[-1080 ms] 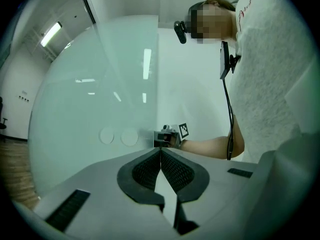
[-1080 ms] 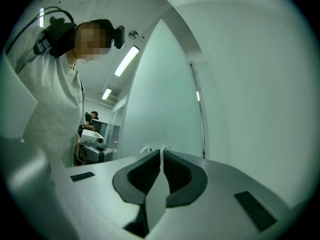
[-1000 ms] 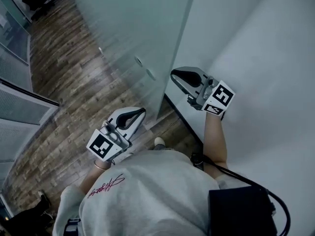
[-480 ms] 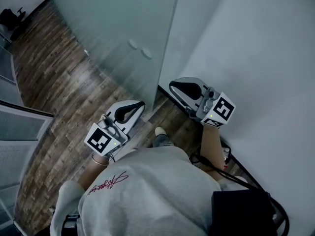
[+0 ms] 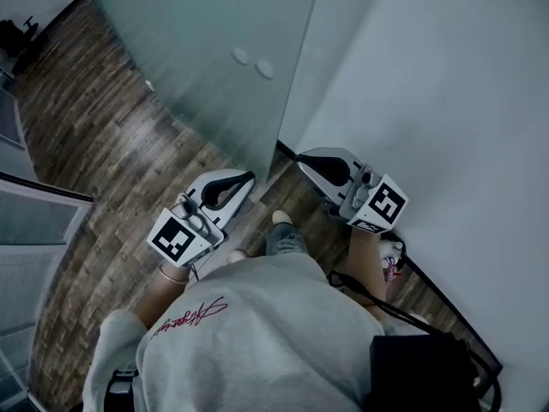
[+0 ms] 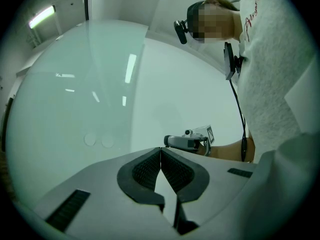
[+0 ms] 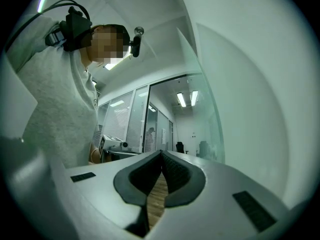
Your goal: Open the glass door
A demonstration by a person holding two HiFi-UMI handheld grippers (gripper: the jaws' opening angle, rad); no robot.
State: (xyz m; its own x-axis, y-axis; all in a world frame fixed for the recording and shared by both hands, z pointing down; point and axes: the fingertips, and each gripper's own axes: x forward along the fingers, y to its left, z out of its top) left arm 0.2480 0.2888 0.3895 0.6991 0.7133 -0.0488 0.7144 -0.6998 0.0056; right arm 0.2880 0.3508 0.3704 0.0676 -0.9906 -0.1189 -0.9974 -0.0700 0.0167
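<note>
right gripper has its jaws pressed together on nothing, and my left gripper is likewise closed and empty. i see the frosted glass door just ahead of the left tips, untouched. a white wall runs beside the right gripper.

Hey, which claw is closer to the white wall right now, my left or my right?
Right. The right claw hangs close beside the white wall. The left claw is farther off, in front of the frosted glass door, over the wood floor.
</note>
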